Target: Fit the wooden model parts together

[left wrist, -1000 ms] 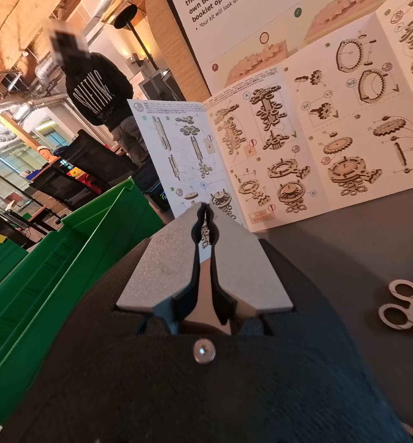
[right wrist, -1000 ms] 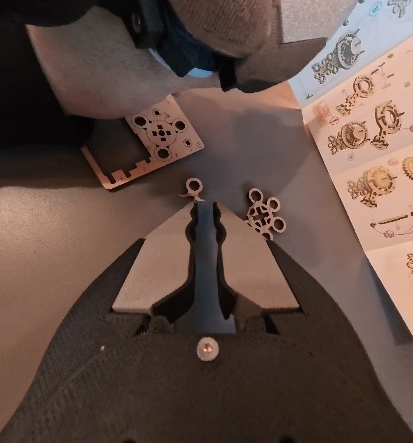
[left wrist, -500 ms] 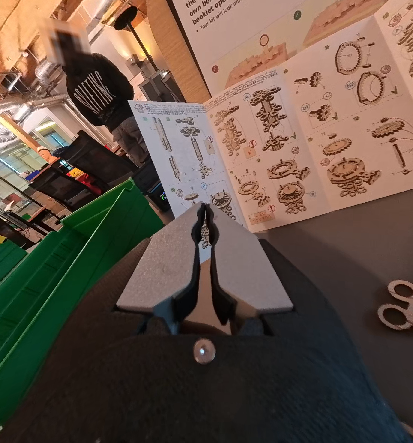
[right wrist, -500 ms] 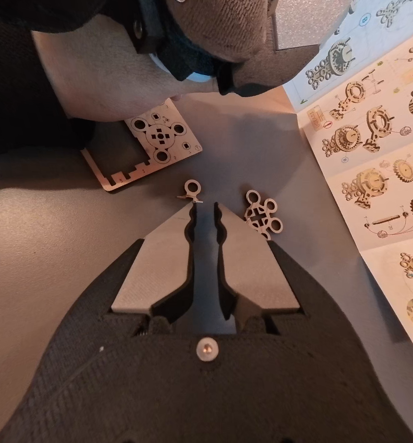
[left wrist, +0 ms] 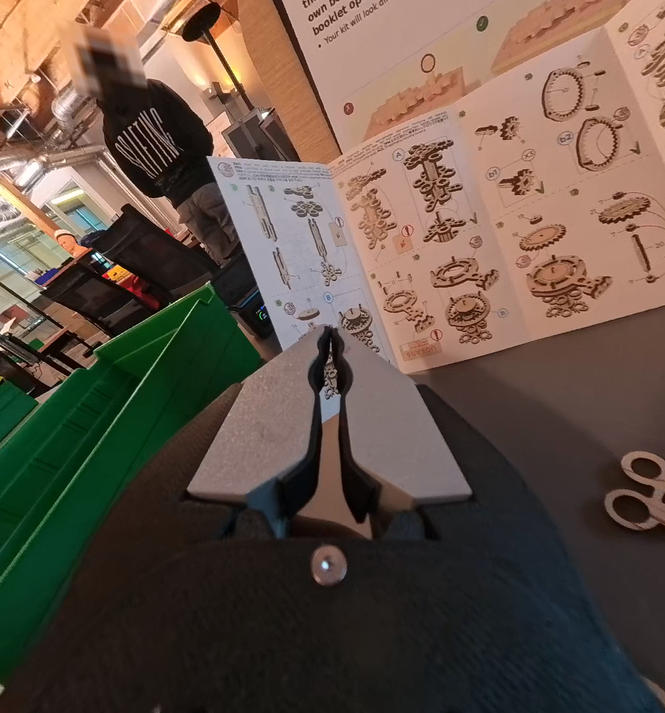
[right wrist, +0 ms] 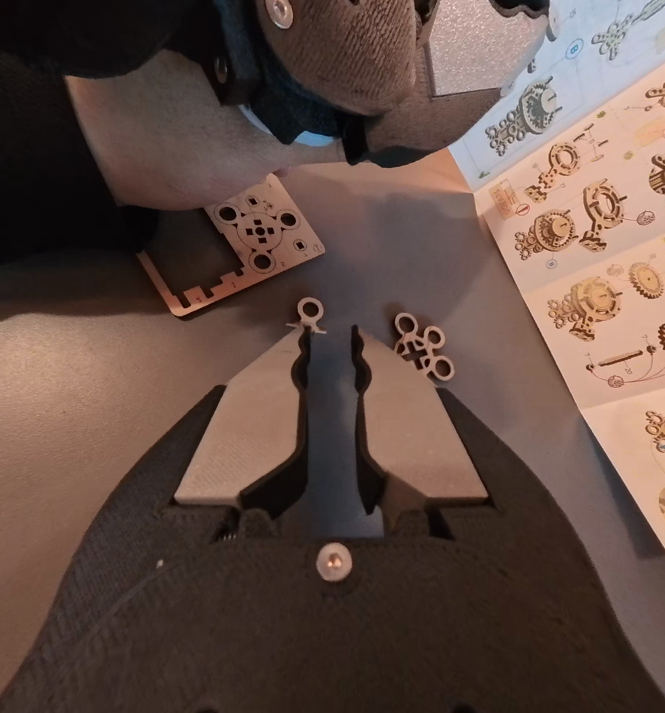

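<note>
In the right wrist view my right gripper (right wrist: 331, 333) is open and empty, low over the grey table. A small wooden part with one ring (right wrist: 310, 313) lies just beyond its left fingertip (right wrist: 304, 339). A flat wooden part with several rings (right wrist: 425, 349) lies beside the right finger. A wooden cut-out sheet (right wrist: 261, 239) lies farther off, partly under a hand (right wrist: 169, 154). My left gripper (left wrist: 331, 335) is shut and empty, pointing at the booklet; it also shows at the top of the right wrist view (right wrist: 362, 58). The ringed part shows at the right edge of the left wrist view (left wrist: 651, 497).
An open instruction booklet (left wrist: 477, 231) stands along the table's far side and also shows in the right wrist view (right wrist: 593, 270). Green plastic bins (left wrist: 91, 424) line the left. A person in a dark hoodie (left wrist: 157, 146) stands in the background. There is about 15 cm between the tips of the two grippers.
My right gripper's fingers have opened wider near the single-ring part. The left gripper has stayed shut and still.
</note>
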The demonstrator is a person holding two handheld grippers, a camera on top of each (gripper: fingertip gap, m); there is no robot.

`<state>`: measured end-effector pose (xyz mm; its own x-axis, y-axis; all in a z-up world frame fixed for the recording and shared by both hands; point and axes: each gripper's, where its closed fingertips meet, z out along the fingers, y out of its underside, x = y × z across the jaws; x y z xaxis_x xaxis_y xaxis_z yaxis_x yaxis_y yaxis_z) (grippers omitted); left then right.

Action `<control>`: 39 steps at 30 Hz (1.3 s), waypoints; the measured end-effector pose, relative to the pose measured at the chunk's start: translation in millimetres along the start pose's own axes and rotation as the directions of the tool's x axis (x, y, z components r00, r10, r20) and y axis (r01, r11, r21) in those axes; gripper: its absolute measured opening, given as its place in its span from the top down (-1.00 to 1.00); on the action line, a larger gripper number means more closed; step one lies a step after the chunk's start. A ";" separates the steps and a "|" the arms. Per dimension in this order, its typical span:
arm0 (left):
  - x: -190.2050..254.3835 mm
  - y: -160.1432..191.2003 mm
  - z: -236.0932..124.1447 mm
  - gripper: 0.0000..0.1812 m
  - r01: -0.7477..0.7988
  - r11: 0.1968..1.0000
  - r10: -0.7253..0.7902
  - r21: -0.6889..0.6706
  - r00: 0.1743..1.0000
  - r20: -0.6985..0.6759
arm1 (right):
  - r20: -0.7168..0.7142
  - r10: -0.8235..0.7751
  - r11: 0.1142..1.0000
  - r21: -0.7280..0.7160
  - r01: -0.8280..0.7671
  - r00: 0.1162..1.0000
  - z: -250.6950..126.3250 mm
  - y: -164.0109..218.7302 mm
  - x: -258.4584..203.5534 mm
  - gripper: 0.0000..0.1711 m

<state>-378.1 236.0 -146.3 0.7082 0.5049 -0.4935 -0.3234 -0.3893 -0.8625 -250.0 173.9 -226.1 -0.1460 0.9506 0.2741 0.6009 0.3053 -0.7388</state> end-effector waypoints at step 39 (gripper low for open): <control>-12.8 0.7 -1.7 1.00 0.062 0.998 -0.062 0.009 0.998 0.013 | -0.079 0.313 0.936 0.198 -0.292 0.947 -22.9 -17.3 50.6 0.61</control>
<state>-386.4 228.0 -140.4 0.7187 0.5382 -0.4403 -0.2843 -0.3504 -0.8924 -249.8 215.4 -185.4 0.1120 0.9907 0.0774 0.4491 0.0190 -0.8933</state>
